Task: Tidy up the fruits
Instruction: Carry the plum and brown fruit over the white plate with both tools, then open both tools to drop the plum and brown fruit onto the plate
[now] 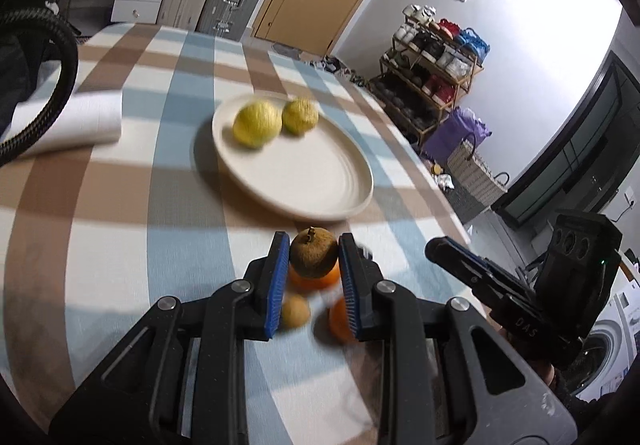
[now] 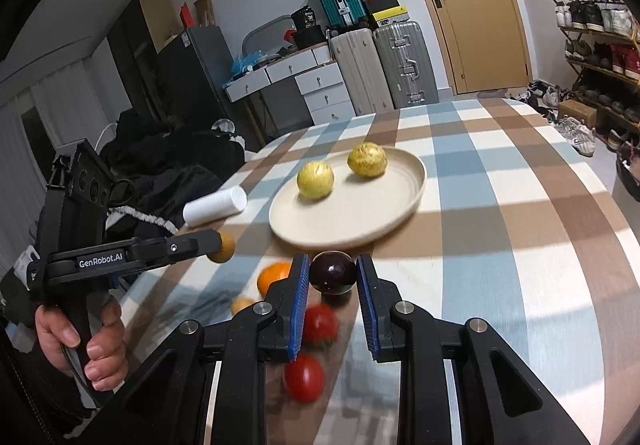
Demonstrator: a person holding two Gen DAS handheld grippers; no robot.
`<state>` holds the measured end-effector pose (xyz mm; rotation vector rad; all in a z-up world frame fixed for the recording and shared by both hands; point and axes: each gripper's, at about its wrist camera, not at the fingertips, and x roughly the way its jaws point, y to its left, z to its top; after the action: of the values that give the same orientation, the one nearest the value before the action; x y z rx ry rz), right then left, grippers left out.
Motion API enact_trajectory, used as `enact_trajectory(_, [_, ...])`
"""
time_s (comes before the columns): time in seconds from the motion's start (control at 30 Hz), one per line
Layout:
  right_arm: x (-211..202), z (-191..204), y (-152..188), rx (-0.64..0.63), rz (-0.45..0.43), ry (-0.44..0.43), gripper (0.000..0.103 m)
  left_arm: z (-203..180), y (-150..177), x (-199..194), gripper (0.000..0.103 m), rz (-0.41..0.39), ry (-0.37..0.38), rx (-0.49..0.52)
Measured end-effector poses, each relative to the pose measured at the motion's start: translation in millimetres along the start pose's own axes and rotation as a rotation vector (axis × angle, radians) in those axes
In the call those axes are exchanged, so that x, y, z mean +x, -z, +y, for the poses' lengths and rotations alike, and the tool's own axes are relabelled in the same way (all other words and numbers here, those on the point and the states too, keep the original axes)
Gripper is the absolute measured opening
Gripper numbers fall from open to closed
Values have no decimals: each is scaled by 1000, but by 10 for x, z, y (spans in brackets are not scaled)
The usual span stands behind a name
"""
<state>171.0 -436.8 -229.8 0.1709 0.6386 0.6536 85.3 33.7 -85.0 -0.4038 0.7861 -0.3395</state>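
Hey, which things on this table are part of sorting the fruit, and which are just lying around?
Part of the job: plate, two yellow fruits, brown fruit in left gripper, dark purple fruit in right gripper, oranges, red fruits.
Lying about: white roll, black clothing.

Both wrist cameras closely face the plate.

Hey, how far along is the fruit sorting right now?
Partway. Done: two yellow fruits sit on the plate. In hand: the left gripper is shut on a brown fruit, and the right gripper on a dark purple fruit, both near the plate's edge. Left on the tablecloth: two oranges, a small brown fruit and two red fruits.
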Motion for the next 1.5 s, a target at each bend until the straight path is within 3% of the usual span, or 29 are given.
enact_trajectory(0.37, [451,-39,-733,-12,-21,-55,24,57,-1021,336,22,-51,6,18])
enact_trajectory(0.67, [1080,-122,-1155,-9,27,-75,24,152,-1721,979,22,-7,30,39])
enact_trajectory(0.87, [1571,-184,-1159,32,141,-83,24,328,-1840,1519,22,105,52,28])
enact_trajectory(0.97, [1694,-193,-1124,41,154,-81,24,403,-1809,1705,22,140,55,19])
enact_trajectory(1.37, [1914,-294,-1064,98,186,-53,25,599,-1712,2060,23,179,51,-44])
enact_trajectory(1.43, [1935,-301,-1065,105,194,-59,27,604,-1708,2081,23,182,50,-54])
enact_trajectory(1.5, [1915,-307,-1070,113,185,-64,38,597,-1706,2076,23,183,56,-60])
